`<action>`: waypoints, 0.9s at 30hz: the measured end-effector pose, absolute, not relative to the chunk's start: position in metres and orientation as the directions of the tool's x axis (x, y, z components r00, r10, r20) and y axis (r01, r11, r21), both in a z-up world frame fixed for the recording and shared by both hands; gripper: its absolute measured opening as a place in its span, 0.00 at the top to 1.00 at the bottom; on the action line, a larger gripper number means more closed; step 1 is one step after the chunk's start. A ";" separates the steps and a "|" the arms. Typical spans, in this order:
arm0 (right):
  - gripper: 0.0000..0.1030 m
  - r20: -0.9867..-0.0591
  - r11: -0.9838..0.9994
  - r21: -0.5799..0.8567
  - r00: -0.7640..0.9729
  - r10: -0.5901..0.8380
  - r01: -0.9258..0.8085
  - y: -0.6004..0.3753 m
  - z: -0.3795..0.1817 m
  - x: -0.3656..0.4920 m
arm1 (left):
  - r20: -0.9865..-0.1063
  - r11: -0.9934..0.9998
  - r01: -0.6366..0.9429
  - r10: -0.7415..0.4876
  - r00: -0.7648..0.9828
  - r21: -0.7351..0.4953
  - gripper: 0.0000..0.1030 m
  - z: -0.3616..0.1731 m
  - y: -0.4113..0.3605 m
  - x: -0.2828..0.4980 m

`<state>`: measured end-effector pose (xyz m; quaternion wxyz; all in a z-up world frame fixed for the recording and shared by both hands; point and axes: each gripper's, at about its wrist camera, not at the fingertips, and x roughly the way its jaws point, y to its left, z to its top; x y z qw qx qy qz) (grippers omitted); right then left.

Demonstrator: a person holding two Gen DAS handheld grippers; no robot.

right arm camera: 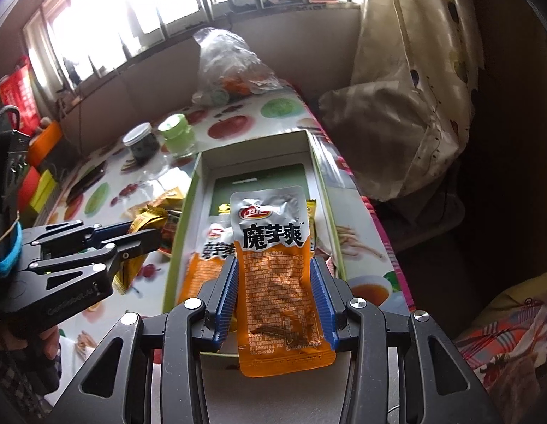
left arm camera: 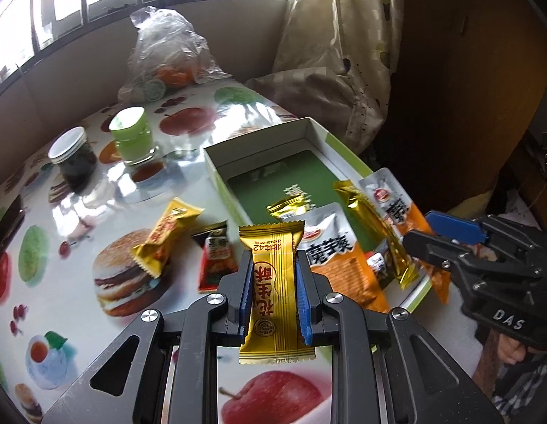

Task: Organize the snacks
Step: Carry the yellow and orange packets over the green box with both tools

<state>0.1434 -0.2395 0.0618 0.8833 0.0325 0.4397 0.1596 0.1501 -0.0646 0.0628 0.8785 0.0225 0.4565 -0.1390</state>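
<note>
Roughly halfway, we reckon. We've got the left claw clamped on a gold candy bar, its blue pads pinching the wrapper's long edges, and the right claw gripping an orange-and-silver pouch by its sides. Both snacks hang above the near end of the box, not yet set down.

Done so far, judging by what's inside: another orange pouch, a long gold stick pack leaning over the right wall, a small gold sachet on the green floor, plus a dark little pack near the front, too blurred to ID. They all crowd the near part; the far half of the box is bare.

Left to do: drop our two in, then fetch the strays on the bench to the left of the box, i.e. a gold-and-orange wrapped snack and a red packet just beside it, near the box wall.

Looks-wise: the candy bar's wrapper is shiny gold w/ red characters, crimped zigzag ends, flat and unbent. Our pouch has a silver top w/ red logo and bold black characters, translucent orange bottom showing strips inside; soft, slightly bowed between the pads.
</note>
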 end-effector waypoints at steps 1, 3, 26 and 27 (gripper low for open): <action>0.61 -0.769 0.948 0.200 0.560 0.309 -0.249 -0.240 0.060 0.145 | -0.809 0.959 0.268 -0.226 0.543 -0.088 0.78 0.062 -0.067 0.151; 0.61 -0.776 0.951 0.197 0.555 0.301 -0.239 -0.240 0.056 0.149 | -0.812 0.957 0.273 -0.233 0.535 -0.095 0.78 0.059 -0.071 0.154; 0.59 -0.805 0.963 0.132 0.542 0.242 -0.233 -0.227 0.038 0.186 | -0.833 0.955 0.258 -0.259 0.488 -0.145 0.78 0.039 -0.090 0.185; 0.59 -0.804 0.963 0.134 0.542 0.244 -0.235 -0.227 0.038 0.187 | -0.833 0.955 0.257 -0.263 0.486 -0.152 0.78 0.039 -0.090 0.187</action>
